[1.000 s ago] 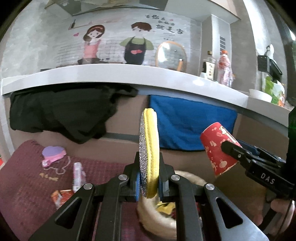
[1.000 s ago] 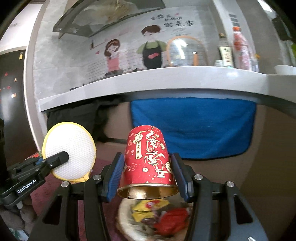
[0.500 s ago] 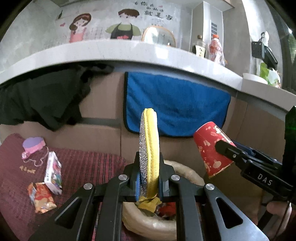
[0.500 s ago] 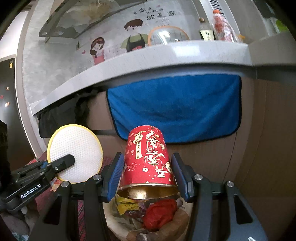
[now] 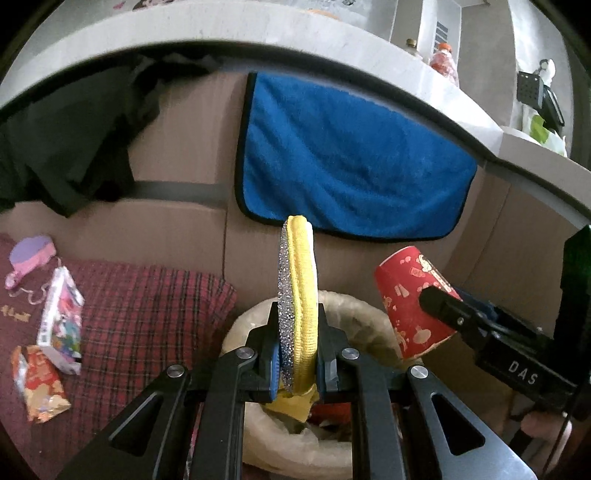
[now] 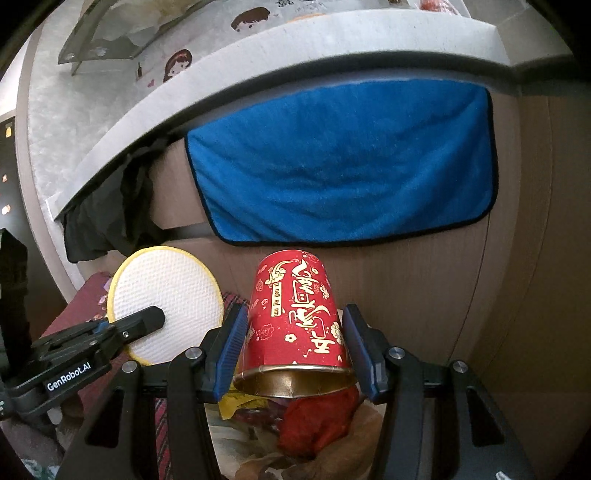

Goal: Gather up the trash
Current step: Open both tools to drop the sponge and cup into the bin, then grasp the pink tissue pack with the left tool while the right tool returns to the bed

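My left gripper [image 5: 297, 354] is shut on a round yellow-rimmed scouring pad [image 5: 297, 310], held on edge right above the lined trash bin [image 5: 354, 314]. The right wrist view shows the same pad [image 6: 166, 299] face-on, white and waffled, with the left gripper [image 6: 147, 321] clamping it. My right gripper [image 6: 295, 350] is shut on a red paper cup [image 6: 295, 317] with gold lettering, mouth toward the camera, over the bin's contents [image 6: 317, 424]. In the left wrist view the cup [image 5: 410, 299] hangs just right of the bin with the right gripper [image 5: 436, 302] on it.
A snack wrapper [image 5: 38, 384], a small colourful box [image 5: 61, 321] and a purple toy [image 5: 31, 253] lie on the plaid red cloth [image 5: 147, 314] left of the bin. A blue towel [image 5: 351, 158] and dark clothing [image 5: 66, 140] hang under the grey counter [image 5: 258, 33].
Both grippers have sunk toward the bin while keeping their grips. The bin now sits closer below them, and the counter and wall decals have slid upward in both views.
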The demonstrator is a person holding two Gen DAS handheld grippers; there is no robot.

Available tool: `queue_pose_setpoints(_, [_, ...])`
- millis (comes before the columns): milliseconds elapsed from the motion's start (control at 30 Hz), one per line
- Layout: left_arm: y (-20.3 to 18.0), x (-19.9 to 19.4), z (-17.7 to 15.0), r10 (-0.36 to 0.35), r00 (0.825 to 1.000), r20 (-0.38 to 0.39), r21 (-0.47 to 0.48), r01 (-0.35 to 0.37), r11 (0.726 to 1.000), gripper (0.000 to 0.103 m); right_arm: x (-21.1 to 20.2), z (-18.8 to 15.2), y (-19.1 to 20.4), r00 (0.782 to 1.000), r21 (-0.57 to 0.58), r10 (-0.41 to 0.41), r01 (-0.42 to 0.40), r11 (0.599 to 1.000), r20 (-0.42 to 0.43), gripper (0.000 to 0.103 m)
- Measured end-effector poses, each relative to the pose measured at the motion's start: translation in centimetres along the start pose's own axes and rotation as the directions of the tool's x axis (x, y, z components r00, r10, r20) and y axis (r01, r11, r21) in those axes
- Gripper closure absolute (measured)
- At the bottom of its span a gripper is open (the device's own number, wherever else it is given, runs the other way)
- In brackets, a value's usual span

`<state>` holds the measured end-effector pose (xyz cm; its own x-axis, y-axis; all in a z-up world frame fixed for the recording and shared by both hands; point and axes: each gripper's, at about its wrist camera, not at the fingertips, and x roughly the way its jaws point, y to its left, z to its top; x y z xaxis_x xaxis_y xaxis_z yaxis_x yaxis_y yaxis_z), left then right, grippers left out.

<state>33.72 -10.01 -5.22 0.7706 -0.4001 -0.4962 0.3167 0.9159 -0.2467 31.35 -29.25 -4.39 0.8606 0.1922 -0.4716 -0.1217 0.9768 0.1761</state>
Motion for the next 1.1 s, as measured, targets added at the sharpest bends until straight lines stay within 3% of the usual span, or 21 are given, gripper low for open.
queue_pose_setpoints(100, [0.8, 0.8, 0.0, -0.060, 0.998, -0.022, -0.030, 0.059, 0.998, 0.083, 0.6, -0.3, -0.2, 1.000, 0.008, -0.002, 0.002, 1.000, -0.017, 0.051])
queue_pose_setpoints(167, [1.5, 1.0, 0.0, -0.089, 0.995, -0.033, -0.062, 0.087, 0.994, 0.063, 0.9, -0.4, -0.1, 1.000, 0.006, -0.005, 0.005, 1.000, -0.022, 0.050])
queue_pose_setpoints(200, [1.8, 1.0, 0.0, -0.098, 0.995, -0.033, -0.073, 0.096, 0.993, 0.059, 1.0, -0.4, -0.1, 1.000, 0.005, -0.008, 0.008, 1.000, -0.022, 0.050])
queue_pose_setpoints(467, [3.0, -0.6, 0.6, -0.078, 0.997, -0.021, -0.102, 0.075, 0.992, 0.057, 0.8, -0.4, 0.1, 1.000, -0.001, -0.004, 0.004, 1.000, -0.028, 0.050])
queue_pose_setpoints(800, [6.4, -4.7, 0.7, 0.068, 0.997, 0.031, -0.134, -0.064, 0.989, 0.057, -1.0, -0.1, 2.2, 1.000, -0.061, -0.001, 0.001, 0.998, -0.007, 0.050])
queue_pose_setpoints(1100, [14.6, -6.9, 1.1, 0.251, 0.968, 0.031, -0.235, -0.237, 0.943, 0.057, -1.1, 0.1, 5.8, 0.999, -0.115, 0.044, -0.043, 0.992, -0.001, 0.050])
